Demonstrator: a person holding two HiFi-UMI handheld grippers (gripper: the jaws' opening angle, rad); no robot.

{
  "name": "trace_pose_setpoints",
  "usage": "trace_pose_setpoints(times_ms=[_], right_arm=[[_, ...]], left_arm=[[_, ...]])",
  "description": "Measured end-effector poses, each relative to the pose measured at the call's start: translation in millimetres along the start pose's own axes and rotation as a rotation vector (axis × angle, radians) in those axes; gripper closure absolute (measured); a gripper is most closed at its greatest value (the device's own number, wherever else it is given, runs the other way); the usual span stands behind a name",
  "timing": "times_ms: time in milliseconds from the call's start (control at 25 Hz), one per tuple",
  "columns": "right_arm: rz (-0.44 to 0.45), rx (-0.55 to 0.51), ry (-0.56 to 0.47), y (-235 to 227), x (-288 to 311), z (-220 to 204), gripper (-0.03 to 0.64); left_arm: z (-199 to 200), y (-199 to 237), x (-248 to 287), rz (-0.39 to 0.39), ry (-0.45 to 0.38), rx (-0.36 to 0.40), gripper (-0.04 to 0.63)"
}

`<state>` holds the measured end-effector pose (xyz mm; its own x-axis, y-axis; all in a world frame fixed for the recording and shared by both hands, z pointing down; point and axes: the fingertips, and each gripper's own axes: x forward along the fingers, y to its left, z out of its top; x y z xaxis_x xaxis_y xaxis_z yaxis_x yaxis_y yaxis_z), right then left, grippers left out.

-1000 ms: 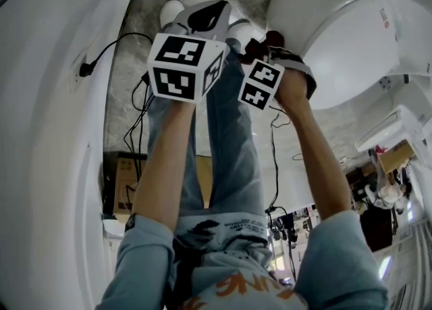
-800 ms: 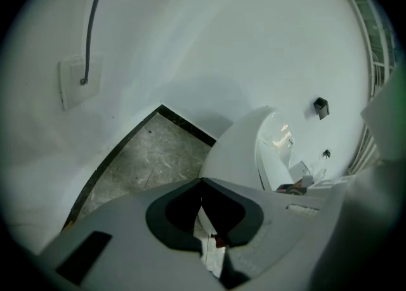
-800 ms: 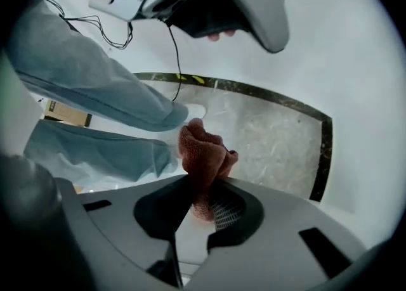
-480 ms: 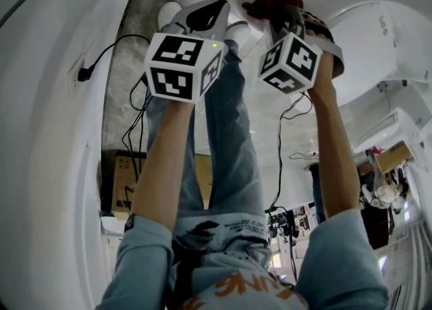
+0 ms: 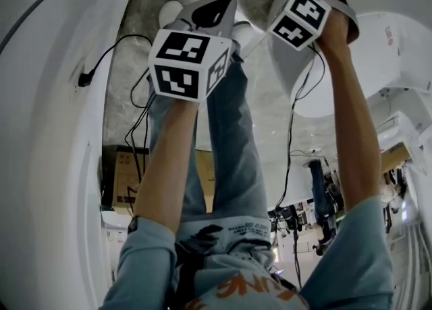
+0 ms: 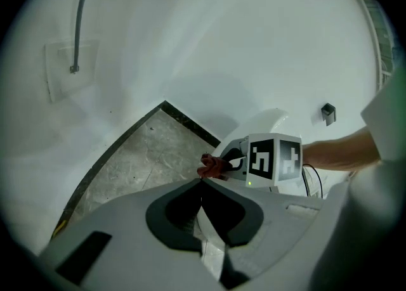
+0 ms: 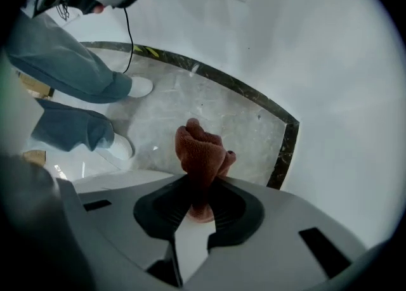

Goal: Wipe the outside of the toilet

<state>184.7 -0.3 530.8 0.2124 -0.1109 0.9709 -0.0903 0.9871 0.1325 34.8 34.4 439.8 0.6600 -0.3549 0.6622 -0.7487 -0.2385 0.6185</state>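
Farthest left, my left gripper [image 6: 202,183] hangs over the grey stone floor [image 6: 139,156], jaws closed tip to tip with nothing between them. Right of it, my right gripper [image 7: 202,189] has its jaws clamped on a bunched red-brown cloth [image 7: 200,147], which sticks out past the tips, pointing at the floor and the dark skirting [image 7: 282,150] at the foot of the wall. Further right sits the white toilet [image 5: 398,59], just beside that gripper; whether the cloth touches its outside I cannot tell.
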Motion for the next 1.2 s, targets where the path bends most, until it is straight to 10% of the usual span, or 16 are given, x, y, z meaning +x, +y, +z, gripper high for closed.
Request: trace_pose_setpoints(times_ms=[320, 680, 1200], right_arm=[[-0.103, -0.154, 0.132, -48, 45, -19, 0.545], [0.024, -0.376, 0.273, -7, 99, -34, 0.546], [0.25, -0.379, 0.319, 74, 94, -28, 0.549]], left_arm=[[1, 8, 11, -0.007, 0.018, -0.011, 0.601], [-8, 24, 19, -0.005, 0.038, -0.025, 0.601], [-3, 30, 16, -0.006, 0.041, -0.02, 0.601]])
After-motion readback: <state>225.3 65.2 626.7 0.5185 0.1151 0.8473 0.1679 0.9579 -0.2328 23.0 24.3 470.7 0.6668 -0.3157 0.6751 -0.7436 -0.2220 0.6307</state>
